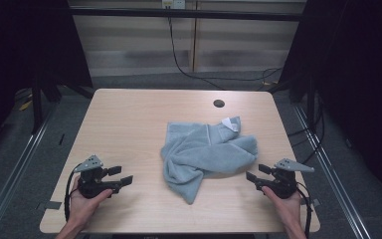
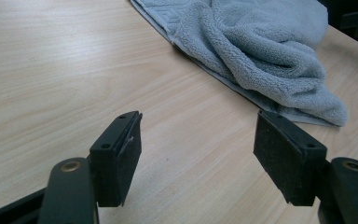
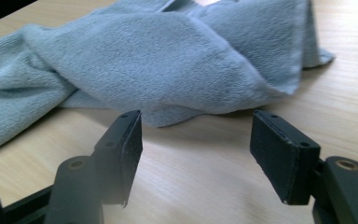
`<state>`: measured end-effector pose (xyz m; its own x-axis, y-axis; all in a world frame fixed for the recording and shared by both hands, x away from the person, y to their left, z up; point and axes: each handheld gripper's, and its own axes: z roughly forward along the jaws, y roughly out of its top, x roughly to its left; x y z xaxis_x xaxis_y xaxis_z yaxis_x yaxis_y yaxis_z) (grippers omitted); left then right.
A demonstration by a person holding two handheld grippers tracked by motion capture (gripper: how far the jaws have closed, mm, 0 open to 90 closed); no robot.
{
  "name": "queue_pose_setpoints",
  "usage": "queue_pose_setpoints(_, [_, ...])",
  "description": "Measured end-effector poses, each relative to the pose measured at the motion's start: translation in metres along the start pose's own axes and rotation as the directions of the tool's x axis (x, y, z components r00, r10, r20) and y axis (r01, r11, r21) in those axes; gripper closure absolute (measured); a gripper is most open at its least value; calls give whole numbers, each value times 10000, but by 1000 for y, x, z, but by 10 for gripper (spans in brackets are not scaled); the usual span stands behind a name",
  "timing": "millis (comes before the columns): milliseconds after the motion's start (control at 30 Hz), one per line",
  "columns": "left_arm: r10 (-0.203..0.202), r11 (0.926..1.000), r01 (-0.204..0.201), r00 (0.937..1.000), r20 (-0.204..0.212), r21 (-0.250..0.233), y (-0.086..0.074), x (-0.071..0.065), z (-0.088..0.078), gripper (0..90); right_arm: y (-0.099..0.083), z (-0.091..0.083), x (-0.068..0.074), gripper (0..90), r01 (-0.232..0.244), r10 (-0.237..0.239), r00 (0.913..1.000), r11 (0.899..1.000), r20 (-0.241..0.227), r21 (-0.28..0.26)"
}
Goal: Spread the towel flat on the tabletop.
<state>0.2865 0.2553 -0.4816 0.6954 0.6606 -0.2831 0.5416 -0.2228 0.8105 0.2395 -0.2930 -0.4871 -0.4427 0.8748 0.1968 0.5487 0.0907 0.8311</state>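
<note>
A: Towel [image 1: 206,152] first. Where does it lie?

B: Crumpled on the light wooden table [image 1: 129,124], a little right of the middle. One end trails toward the near edge, and a white label [image 1: 230,124] shows at its far corner. A small dark hole [image 1: 219,103] sits in the tabletop beyond it.

A: And the left gripper [image 1: 120,176]?

B: Held in the person's left hand [image 1: 87,199] at the near left of the table, jaws pointing right toward the cloth. They stand wide apart with nothing between them. In the left gripper view the towel [image 2: 256,51] lies ahead and to the right, its closest fold near the right-hand jaw but apart from it; bare wood fills the gap between the jaws.

A: The right gripper [image 1: 256,172]?

B: In the right hand [image 1: 283,204] at the near right, jaws pointing left, likewise spread and empty. It sits closer to the cloth than the left one does. In the right gripper view the towel [image 3: 168,60] bulks just beyond the jaw tips, a strip of table between them.

A: So the cloth lies between the two?

B: Yes, between and slightly farther away, touched by neither. Black cables [image 1: 194,69] run across the floor behind the table.
</note>
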Motion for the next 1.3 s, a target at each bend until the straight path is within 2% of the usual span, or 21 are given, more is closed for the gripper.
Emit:
queue_pose_setpoints(100, [-2,10000,2,10000,-60,14,0,0,0,327,0,1,2,340,17,-16,10000,9999,-78,100])
queue_pose_setpoints(167, [-1,10000,1,9999,-131,21,0,0,1,325,3,1,4,329,-108,127,9984,9994,-556,327])
queue_pose_setpoints(233, [-18,10000,19,10000,-76,11,1,0,2,326,5,0,6,331,-162,182,9968,9995,-775,263])
queue_pose_setpoints(300, [-37,10000,37,10000,-43,14,2,0,1,329,6,-1,8,349,-131,149,9967,9996,-793,231])
queue_pose_setpoints(333, [-67,9999,67,10000,-12,-79,5,-2,1,338,10,-2,13,422,27,6,9933,9996,-1156,286])
queue_pose_setpoints(400, [-167,9998,168,9998,51,-124,8,-5,0,339,14,-1,17,418,105,-63,9908,9995,-1354,303])
queue_pose_setpoints(433, [-22,9998,28,9995,304,-220,14,-15,0,339,17,0,19,418,188,-127,9893,9990,-1455,408])
queue_pose_setpoints(467, [-22,9998,28,9995,304,-220,14,-15,0,340,17,0,19,418,188,-127,9893,9990,-1455,408])
queue_pose_setpoints(533, [535,9985,-529,9975,469,-145,22,-24,5,343,23,3,22,418,347,-249,9861,9978,-1641,568])
queue_pose_setpoints(600, [767,9970,-756,9948,664,-188,32,-29,13,359,35,10,26,409,448,-333,9841,9971,-1746,621])
queue_pose_setpoints(733, [937,9956,-928,9926,776,-152,43,-31,24,362,51,19,30,386,775,-658,9815,9952,-1798,591])
queue_pose_setpoints(767, [947,9955,-943,9925,775,-88,47,-30,29,372,66,28,32,361,1073,-935,9785,9920,-1838,667])
queue_pose_setpoints(800, [946,9955,-944,9928,736,-58,52,-28,37,372,72,31,32,338,1185,-1048,9794,9904,-1724,715])
queue_pose_setpoints(900, [687,9975,-699,9948,751,136,53,-20,48,385,91,44,25,302,1039,-905,9806,9922,-1740,693])
queue_pose_setpoints(967, [627,9974,-647,9963,583,323,48,-16,53,381,96,54,18,293,1127,-1015,9848,9909,-1412,738])
queue_pose_setpoints(1033, [759,9950,-790,9958,513,609,43,-13,54,368,95,66,10,256,1007,-888,9875,9911,-1305,873])
queue_pose_setpoints(1100, [694,9952,-723,9966,453,659,40,-12,54,360,92,72,6,251,1002,-873,9880,9900,-1272,991])
queue_pose_setpoints(1167, [561,9956,-586,9978,362,727,36,-8,53,356,79,92,0,224,863,-677,9900,9846,-1238,1523])
queue_pose_setpoints(1200, [561,9956,-586,9978,362,727,36,-8,53,351,79,92,0,224,863,-677,9900,9846,-1238,1523])
queue_pose_setpoints(1233, [479,9962,-504,9982,360,713,36,-7,53,351,74,97,0,221,832,-629,9910,9810,-1183,1751])
queue_pose_setpoints(1300, [464,9971,-484,9983,353,583,35,-6,54,344,54,115,1,252,867,-568,9902,9662,-1275,2430])
